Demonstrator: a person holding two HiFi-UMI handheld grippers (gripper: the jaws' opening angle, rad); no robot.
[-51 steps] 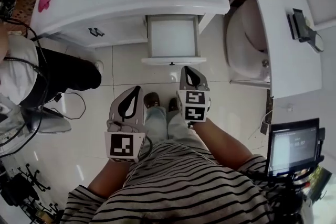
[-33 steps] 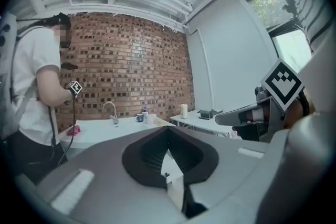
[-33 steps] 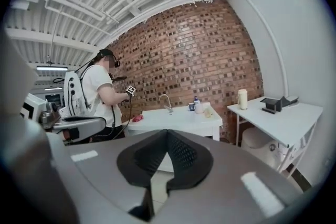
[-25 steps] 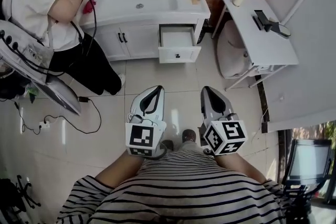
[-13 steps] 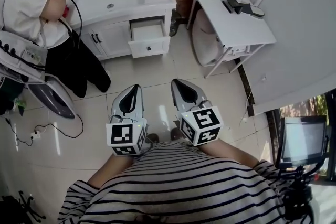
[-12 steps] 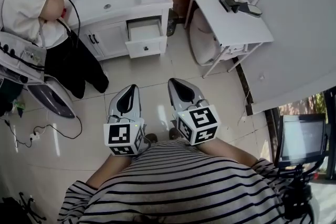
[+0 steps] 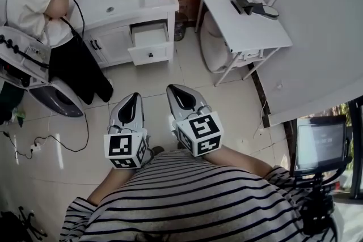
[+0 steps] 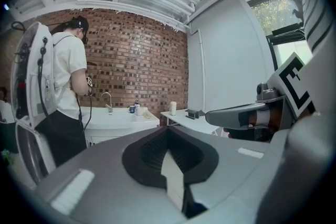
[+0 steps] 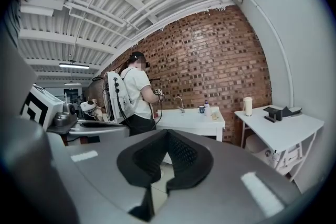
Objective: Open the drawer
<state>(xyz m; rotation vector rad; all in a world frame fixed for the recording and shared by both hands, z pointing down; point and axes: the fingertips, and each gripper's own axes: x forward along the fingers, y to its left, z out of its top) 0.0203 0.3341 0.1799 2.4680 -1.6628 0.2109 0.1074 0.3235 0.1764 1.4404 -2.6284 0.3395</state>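
Since 2 seconds ago the person has backed away: the drawer, then just ahead of the 2 tips, now lies well apart, ahead and slightly left of the left hand-held gripper across bare floor. It is still pulled out of the sink cabinet, so the opening looks done. The drawer seems a stiff white box, apparently empty, so probably light and free-sliding. The only real hold is the small dark knob on its front, which could slip from a loose pinch. Both hand-held grippers are clenched on nothing, their jaws pressed together in each gripper view. They sit side by side before the striped shirt, pointing forward and a little down, with the right hand-held gripper slightly ahead.
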